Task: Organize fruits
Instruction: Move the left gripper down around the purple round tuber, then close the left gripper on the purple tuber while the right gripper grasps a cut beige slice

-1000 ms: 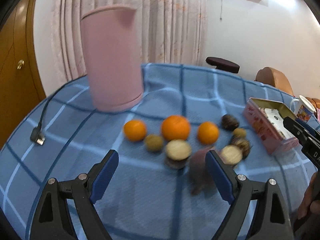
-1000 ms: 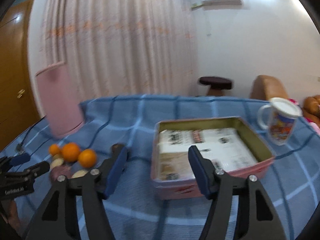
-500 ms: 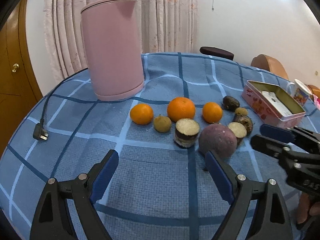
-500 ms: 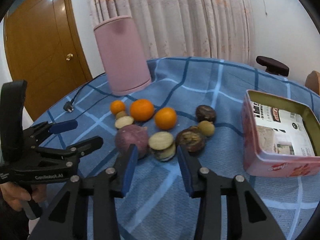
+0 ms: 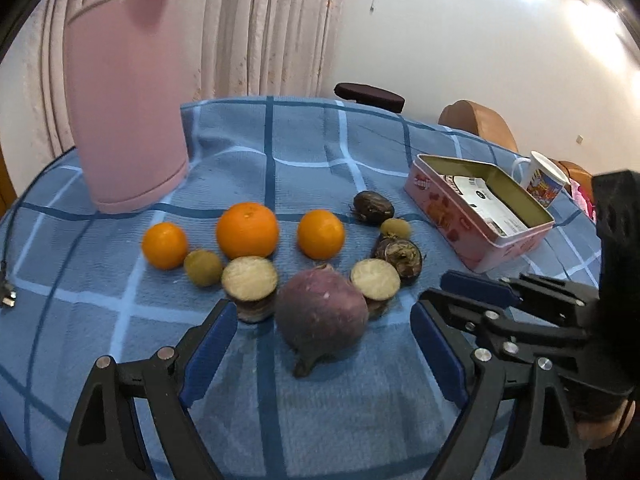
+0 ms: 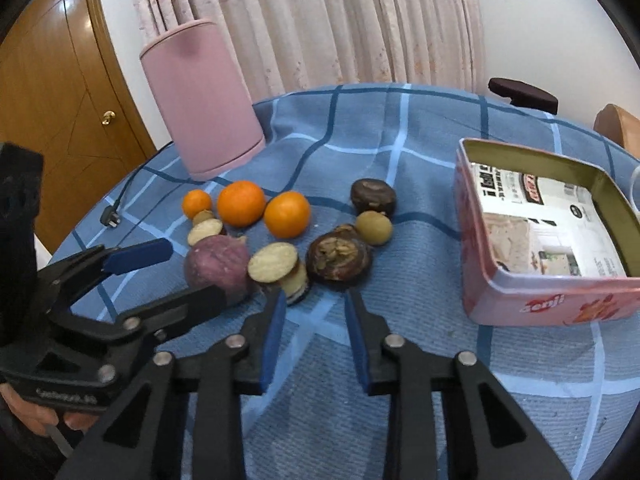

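Left wrist view: my left claw (image 5: 322, 312) is open wide. Its jaws have just been closing a bit, pads either side of the purple round fruit (image 5: 320, 336) but clear of it. The fruit sits on the blue checked tablecloth (image 5: 320, 152), the closest of the fruit to the table's near edge.

Behind it are two cut halves (image 5: 249, 279) (image 5: 375, 279), pale faces up. Next row back has three oranges (image 5: 165, 245) (image 5: 247, 230) (image 5: 321, 233), with a small yellowish fruit (image 5: 203, 267) just beside the leftmost one. Toward the table's right side are two dark fruits (image 5: 373, 207) (image 5: 400, 256) with another small yellowish one (image 5: 395, 228) between them.

The pink tin (image 5: 440, 216) is open near the right edge, with printed paper in it and no fruit. The mug (image 5: 540, 180) stands behind it, and the pink kettle (image 5: 124, 120) is at the far left.

Right wrist view: my right claw (image 6: 315, 296) has just closed down to a narrow gap with nothing between the pads. The tips sit just short of the nearer cut half and dark fruit.
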